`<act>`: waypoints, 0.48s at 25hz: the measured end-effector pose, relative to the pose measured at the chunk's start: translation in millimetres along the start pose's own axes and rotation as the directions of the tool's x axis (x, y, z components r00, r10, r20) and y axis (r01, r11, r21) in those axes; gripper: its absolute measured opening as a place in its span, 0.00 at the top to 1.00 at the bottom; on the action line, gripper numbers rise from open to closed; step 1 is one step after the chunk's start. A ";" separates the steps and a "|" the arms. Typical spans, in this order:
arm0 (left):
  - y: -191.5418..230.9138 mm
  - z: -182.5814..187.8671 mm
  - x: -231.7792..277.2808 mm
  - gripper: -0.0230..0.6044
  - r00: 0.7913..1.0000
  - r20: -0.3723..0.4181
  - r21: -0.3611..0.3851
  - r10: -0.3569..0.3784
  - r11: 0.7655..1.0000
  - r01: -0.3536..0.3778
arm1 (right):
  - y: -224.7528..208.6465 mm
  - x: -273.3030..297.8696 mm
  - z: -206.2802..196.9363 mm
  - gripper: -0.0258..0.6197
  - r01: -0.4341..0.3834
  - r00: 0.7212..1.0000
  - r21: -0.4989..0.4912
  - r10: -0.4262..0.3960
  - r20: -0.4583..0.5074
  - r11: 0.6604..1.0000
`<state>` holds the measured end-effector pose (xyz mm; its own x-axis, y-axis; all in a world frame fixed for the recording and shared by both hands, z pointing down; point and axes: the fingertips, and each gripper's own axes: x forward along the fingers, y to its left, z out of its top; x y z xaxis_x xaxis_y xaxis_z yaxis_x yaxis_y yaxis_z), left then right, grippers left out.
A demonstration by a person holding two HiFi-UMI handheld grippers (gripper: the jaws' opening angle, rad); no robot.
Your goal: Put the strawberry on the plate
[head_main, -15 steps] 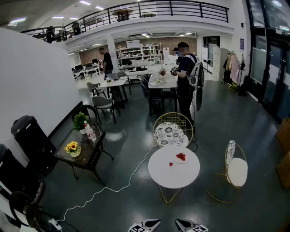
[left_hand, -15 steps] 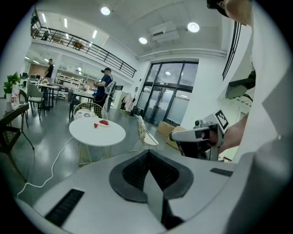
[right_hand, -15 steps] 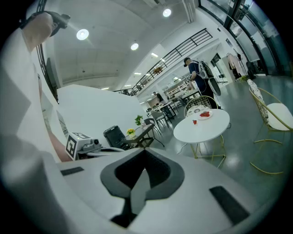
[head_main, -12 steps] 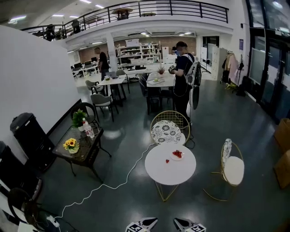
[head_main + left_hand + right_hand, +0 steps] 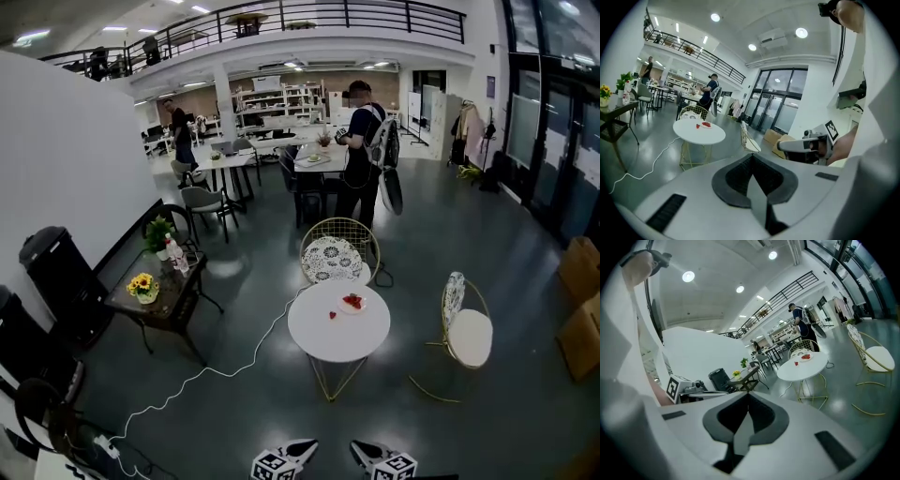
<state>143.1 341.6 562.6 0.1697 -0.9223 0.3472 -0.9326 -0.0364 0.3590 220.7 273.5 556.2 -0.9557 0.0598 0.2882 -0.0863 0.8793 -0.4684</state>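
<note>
Your left gripper point(image 5: 751, 155) had its two jaws closed together with nothing between them, and your right gripper point(image 5: 747, 393) was closed and empty in the same way. In the head view both showed only at the bottom edge, side by side, well apart from the round white table on thin gold legs point(image 5: 337, 336). On this table one small red strawberry point(image 5: 332, 315) lay directly on the white top, just beside a small white plate point(image 5: 361, 307), at the plate's left. The plate carried some more red fruit. Behind the table stood a gold wire chair with a black-and-white patterned cushion point(image 5: 330, 259), and at the table's right a second gold chair with a plain white seat point(image 5: 469, 337). A white cable point(image 5: 211, 377) ran over the dark grey floor from the table towards the lower left. Far behind, a person in dark clothes with a backpack point(image 5: 361, 141) stood beside a long table.
</note>
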 end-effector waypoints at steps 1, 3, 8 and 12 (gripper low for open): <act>-2.1 0.5 -0.5 0.95 1.000 0.000 0.008 0.004 1.000 -0.004 | 0.5 -2.5 -0.1 0.95 0.001 1.000 0.002 -0.001 0.003 1.000; -5.6 -0.1 -2.5 0.95 1.000 -0.014 0.027 0.013 1.000 -0.013 | 3.2 -5.2 0.5 0.95 -0.004 1.000 -0.002 0.004 0.011 1.000; -20.8 -2.1 -9.8 0.95 0.999 -0.034 0.079 0.035 0.996 -0.033 | 15.7 -10.8 4.7 0.95 -0.011 1.000 0.000 0.011 0.018 1.000; -32.6 -6.3 -14.0 0.95 0.999 -0.016 0.052 0.036 0.998 -0.035 | 20.2 -20.1 -3.4 0.95 -0.006 1.000 0.008 0.006 0.007 1.000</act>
<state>173.1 358.1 551.5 0.1406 -0.9169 0.3734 -0.9534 -0.0236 0.3008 239.1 291.7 543.8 -0.9581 0.0618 0.2797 -0.0827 0.8753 -0.4765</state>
